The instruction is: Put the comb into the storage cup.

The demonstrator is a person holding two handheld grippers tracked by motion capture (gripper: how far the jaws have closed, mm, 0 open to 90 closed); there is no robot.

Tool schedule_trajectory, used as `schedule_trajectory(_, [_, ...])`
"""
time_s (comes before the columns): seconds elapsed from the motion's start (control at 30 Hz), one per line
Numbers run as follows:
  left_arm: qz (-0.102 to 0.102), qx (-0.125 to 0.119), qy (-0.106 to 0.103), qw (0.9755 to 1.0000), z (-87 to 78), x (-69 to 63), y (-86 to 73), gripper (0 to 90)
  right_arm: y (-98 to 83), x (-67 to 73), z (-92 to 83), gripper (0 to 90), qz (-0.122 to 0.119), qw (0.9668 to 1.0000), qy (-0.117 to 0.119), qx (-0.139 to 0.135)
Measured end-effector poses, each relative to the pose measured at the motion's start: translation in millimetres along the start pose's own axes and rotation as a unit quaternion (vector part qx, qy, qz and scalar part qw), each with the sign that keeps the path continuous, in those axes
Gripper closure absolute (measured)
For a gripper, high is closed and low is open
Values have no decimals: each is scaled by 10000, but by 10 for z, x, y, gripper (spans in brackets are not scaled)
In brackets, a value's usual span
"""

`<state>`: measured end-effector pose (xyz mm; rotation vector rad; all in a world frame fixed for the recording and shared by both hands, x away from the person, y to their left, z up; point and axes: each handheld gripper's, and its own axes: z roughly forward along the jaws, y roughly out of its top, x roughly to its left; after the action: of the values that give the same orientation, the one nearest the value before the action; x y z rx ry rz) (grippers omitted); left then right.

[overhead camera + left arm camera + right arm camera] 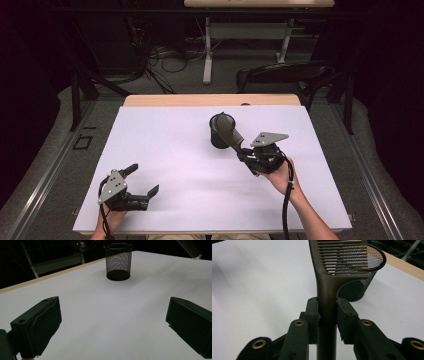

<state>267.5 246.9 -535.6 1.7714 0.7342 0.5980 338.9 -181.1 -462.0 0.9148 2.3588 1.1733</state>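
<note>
Mesh cup [220, 131] standing mid-table [165, 150], light, tippable. My right tongs [327, 315] clamping slotted spatula [332, 277] by handle, head hovering over cup rim. Risk: head catching rim, toppling cup. My left tongs [142, 182] idling apart, empty.

mesh cup [220, 131] mid-table [165, 145] — spatula [329, 287] above it

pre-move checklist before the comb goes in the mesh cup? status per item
1. Right gripper clamped on comb handle: ok.
2. Comb's toothed end over the mesh cup opening: ok in the high view, height above rim cannot tell.
3. Cup upright on the white table: ok.
4. Cup interior free: cannot tell.
5. Left gripper open, well apart from cup: ok.
</note>
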Motion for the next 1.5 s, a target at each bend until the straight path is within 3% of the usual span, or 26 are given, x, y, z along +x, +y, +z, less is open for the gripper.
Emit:
schedule_trajectory(1.03, [8, 3, -4, 10000, 3, 0, -1, 1, 48, -72, 31, 726, 65, 9988, -258, -418])
schedule_trajectory(1.5, [11, 17, -5, 10000, 9, -1, -1, 1, 93, -113, 2, 726, 54, 9965, -313, -778])
